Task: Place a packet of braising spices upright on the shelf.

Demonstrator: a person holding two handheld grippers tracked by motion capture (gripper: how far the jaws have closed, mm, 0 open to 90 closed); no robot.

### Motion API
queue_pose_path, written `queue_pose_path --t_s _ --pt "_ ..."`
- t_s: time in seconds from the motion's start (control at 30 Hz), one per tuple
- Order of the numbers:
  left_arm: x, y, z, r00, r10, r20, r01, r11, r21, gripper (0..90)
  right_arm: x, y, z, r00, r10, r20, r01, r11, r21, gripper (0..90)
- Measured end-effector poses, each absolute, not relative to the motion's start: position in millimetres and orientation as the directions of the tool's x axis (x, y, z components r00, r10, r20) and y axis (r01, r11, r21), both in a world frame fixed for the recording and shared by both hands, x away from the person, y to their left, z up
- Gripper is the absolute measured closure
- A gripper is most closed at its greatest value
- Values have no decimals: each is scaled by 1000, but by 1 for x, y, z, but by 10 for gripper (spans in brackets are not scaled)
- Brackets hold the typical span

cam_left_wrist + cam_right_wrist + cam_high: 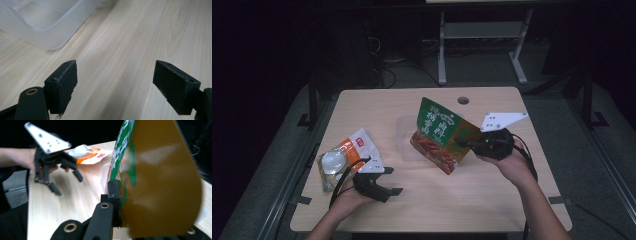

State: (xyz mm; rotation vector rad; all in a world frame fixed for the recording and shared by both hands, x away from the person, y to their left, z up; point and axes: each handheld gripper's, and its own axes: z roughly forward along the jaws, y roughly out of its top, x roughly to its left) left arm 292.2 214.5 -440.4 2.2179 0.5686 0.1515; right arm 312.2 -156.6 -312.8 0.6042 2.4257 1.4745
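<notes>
A pale wooden table [432, 200] takes up the middle of the high view, with a round cable hole [463, 100] near its far edge. Toward the middle of the table stands a clear plastic container [404, 137], whose rounded corner also shows at the far left in the left gripper view. Just right of the container, a green and orange snack bag [439, 135] is held tilted above the table, lifted clear of the surface. The right gripper [464, 143] has its jaws clamped tight on the right edge of that bag; in the right gripper view the bag's brown back sits pressed against the black pad. On the near left of the table lies a white and orange packet [344, 156], flat on the wood and well apart from the bag. Just right of that packet the left gripper [393, 181] hovers low over bare wood, its jaws spread wide with nothing between them, pointing to the right.
</notes>
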Motion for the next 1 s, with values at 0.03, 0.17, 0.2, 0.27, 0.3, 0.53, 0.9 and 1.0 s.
queue_pose_path --t_s 0.03,0.17,0.2,0.27,0.3,0.53,0.9,1.0 --pt "292 215 -441 890 449 -79 348 -558 754 188 314 -157 -311 -881 473 10 225 400 889 900" --pt "293 215 -442 890 449 -78 348 -561 751 183 325 -159 -307 -863 505 17 240 381 893 900" --pt "293 215 -442 891 447 -79 348 -561 751 182 328 -158 -306 -858 513 20 244 374 895 900" --pt "292 215 -442 892 445 -81 349 -562 750 180 332 -158 -305 -853 522 18 245 369 897 900" --pt "292 215 -443 892 445 -80 348 -564 748 177 335 -158 -304 -850 527 21 248 365 897 900" --pt "293 214 -444 894 440 -80 348 -573 742 174 350 -155 -301 -832 555 18 258 359 897 900" --pt "293 214 -444 894 441 -80 349 -573 741 170 368 -151 -303 -785 620 3 290 363 886 900" --pt "293 214 -445 893 442 -80 350 -573 741 168 373 -152 -306 -775 631 4 298 360 884 900"
